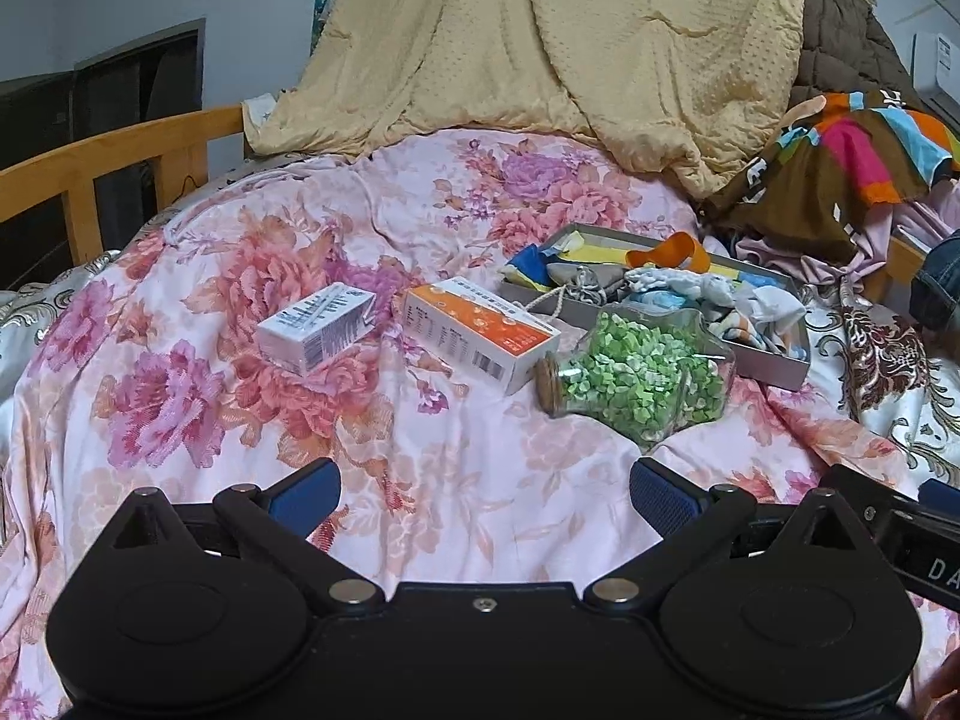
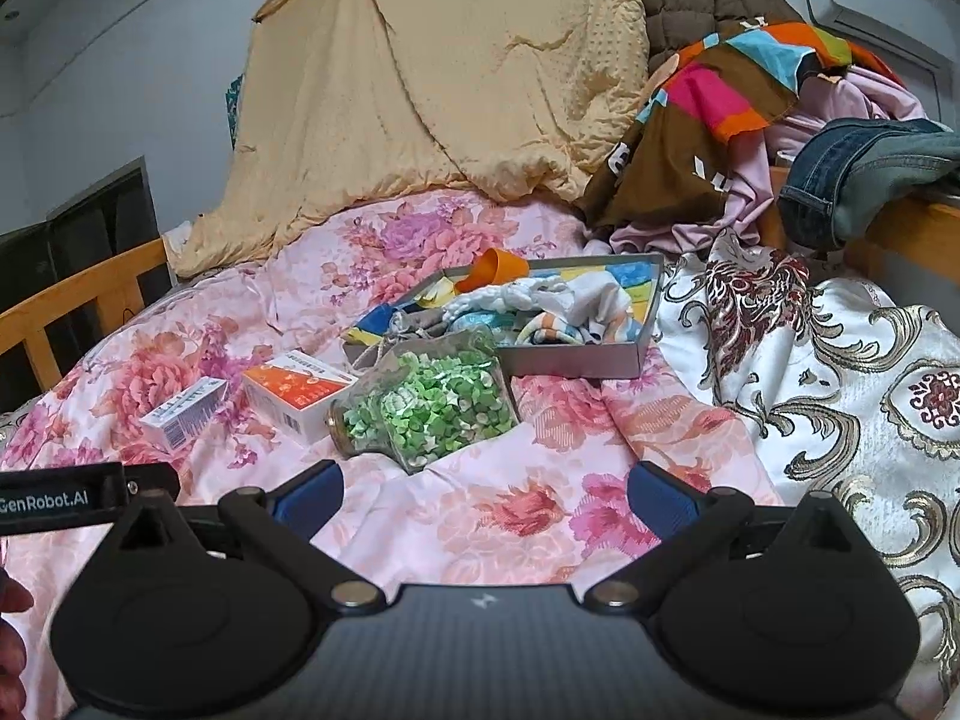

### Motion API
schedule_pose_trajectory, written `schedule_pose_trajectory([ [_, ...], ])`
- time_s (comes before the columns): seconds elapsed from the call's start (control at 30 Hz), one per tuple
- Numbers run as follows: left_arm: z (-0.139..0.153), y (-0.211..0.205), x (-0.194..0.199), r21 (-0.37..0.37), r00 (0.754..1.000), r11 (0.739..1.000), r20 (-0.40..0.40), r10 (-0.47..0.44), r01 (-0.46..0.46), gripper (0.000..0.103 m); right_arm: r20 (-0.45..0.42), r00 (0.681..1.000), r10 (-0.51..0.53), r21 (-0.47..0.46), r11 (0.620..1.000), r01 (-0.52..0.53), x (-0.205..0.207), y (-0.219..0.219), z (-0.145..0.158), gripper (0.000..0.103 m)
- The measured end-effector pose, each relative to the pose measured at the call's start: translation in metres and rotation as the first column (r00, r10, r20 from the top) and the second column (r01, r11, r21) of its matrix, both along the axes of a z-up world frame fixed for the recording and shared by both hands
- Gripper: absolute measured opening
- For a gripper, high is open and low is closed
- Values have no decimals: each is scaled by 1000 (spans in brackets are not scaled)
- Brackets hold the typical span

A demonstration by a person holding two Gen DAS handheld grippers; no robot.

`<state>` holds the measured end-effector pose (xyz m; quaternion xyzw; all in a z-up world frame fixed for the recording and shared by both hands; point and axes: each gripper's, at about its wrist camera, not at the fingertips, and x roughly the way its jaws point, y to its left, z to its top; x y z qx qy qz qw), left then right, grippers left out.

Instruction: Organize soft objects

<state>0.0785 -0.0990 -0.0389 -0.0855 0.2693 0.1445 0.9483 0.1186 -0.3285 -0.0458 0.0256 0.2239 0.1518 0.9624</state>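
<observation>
A shallow grey box (image 1: 774, 367) (image 2: 576, 361) lies on the floral bedspread and holds several soft items: a grey drawstring pouch (image 1: 585, 287), white and blue cloths (image 1: 690, 291) (image 2: 540, 300) and an orange piece (image 1: 672, 249) (image 2: 495, 267). In front of it lies a glass jar of green paper stars (image 1: 642, 375) (image 2: 429, 405). My left gripper (image 1: 485, 495) is open and empty, low over the bedspread, well short of the jar. My right gripper (image 2: 485, 495) is open and empty, just near of the jar.
An orange-and-white carton (image 1: 480, 333) (image 2: 300, 393) and a white carton (image 1: 318, 327) (image 2: 183, 414) lie left of the jar. A yellow quilt (image 1: 540, 48) hangs behind. Piled clothes (image 2: 720, 108) and jeans (image 2: 864, 174) sit at the right. A wooden bed rail (image 1: 114, 162) runs at the left.
</observation>
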Motion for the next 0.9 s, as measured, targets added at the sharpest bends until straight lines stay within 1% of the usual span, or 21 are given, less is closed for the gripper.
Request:
schedule_pose_trajectory([
  [0.2, 0, -2, 1, 31, 1000, 1000, 24, 5, -5, 102, 8, 1000, -4, -5, 1000, 4, 3, 1, -5, 103],
  [0.43, -7, -6, 2, 80, 1000, 997, -11, -7, 8, 102, -11, 1000, -12, -5, 1000, 12, 4, 0, -7, 103],
  [0.6, -11, -3, 3, 71, 1000, 997, -30, 4, -1, 102, 9, 1000, -17, -19, 1000, 17, 4, 1, -9, 103],
  [0.77, -20, 2, 6, 55, 997, 998, -68, 43, -39, 102, -32, 999, -1, -39, 999, 0, 9, 5, -17, 103],
  [0.9, -22, -1, 7, 75, 996, 996, -81, 44, -38, 102, -41, 999, 4, -41, 999, -6, 8, 5, -19, 103],
])
